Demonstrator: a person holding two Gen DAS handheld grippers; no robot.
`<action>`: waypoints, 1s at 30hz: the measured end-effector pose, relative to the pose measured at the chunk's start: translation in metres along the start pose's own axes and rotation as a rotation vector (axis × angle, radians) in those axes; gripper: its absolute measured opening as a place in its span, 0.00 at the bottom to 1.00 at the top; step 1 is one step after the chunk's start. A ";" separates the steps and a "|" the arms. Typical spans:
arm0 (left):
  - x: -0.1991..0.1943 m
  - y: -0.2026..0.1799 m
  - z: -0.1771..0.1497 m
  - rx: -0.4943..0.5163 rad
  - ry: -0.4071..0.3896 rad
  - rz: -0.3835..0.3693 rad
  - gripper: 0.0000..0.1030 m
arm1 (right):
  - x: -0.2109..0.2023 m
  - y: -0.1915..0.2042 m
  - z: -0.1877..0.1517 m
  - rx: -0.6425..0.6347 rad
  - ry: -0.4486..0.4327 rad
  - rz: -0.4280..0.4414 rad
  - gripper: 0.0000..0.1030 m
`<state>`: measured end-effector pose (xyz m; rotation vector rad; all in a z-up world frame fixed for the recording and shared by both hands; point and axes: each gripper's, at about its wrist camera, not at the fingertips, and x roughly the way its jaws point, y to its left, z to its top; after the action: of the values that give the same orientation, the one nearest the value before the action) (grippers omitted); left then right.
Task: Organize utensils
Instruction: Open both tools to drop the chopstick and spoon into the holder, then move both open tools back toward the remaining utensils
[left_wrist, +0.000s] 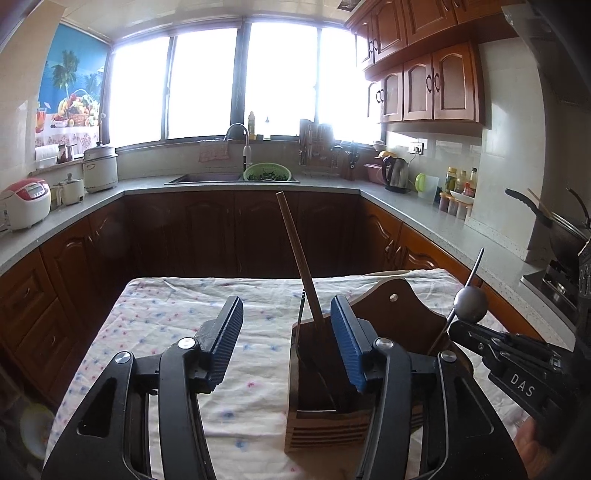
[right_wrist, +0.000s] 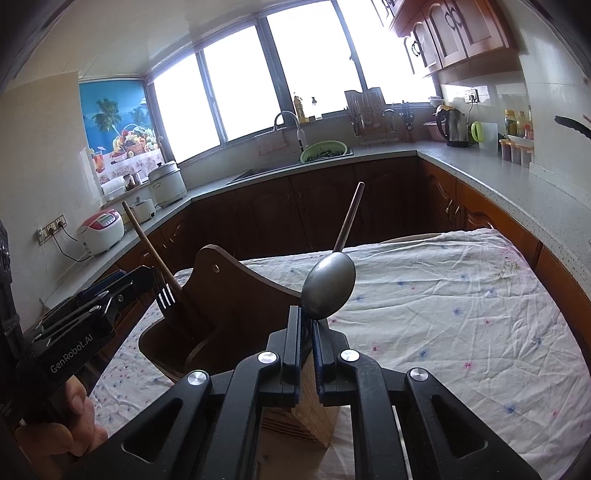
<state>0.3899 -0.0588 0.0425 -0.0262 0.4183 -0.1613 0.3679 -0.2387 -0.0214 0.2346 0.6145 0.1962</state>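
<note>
Utensil sorting at the wooden holder (right_wrist: 236, 295) on the cloth-covered table (right_wrist: 461, 314).

My right gripper (right_wrist: 306, 325) is clamped on 1 metal spoon (right_wrist: 328, 290), bowl nearest the camera, above the holder; my left gripper (left_wrist: 286, 339) is spread wide, empty, beside the holder containing 1 fork (right_wrist: 166, 295).

Metal spoon (right_wrist: 330, 290) held bowl-down above wooden holder (right_wrist: 236, 295) containing fork (right_wrist: 166, 295).

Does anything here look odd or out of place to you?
One thing: the right gripper pinches the spoon by the tip of its bowl, handle pointing up and away. The fork stands tines-up in the wooden holder. Nothing looks spilled or broken.
</note>
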 end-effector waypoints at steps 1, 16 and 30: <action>-0.002 0.002 0.000 -0.007 0.005 -0.001 0.57 | -0.002 -0.001 0.000 0.008 -0.002 0.002 0.10; -0.067 0.058 -0.024 -0.197 0.068 0.018 0.95 | -0.059 -0.005 -0.011 0.073 -0.076 0.005 0.76; -0.136 0.070 -0.073 -0.244 0.143 -0.004 0.96 | -0.129 0.008 -0.052 0.061 -0.074 0.027 0.95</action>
<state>0.2480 0.0324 0.0264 -0.2571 0.5789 -0.1159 0.2331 -0.2553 0.0100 0.3079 0.5446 0.1942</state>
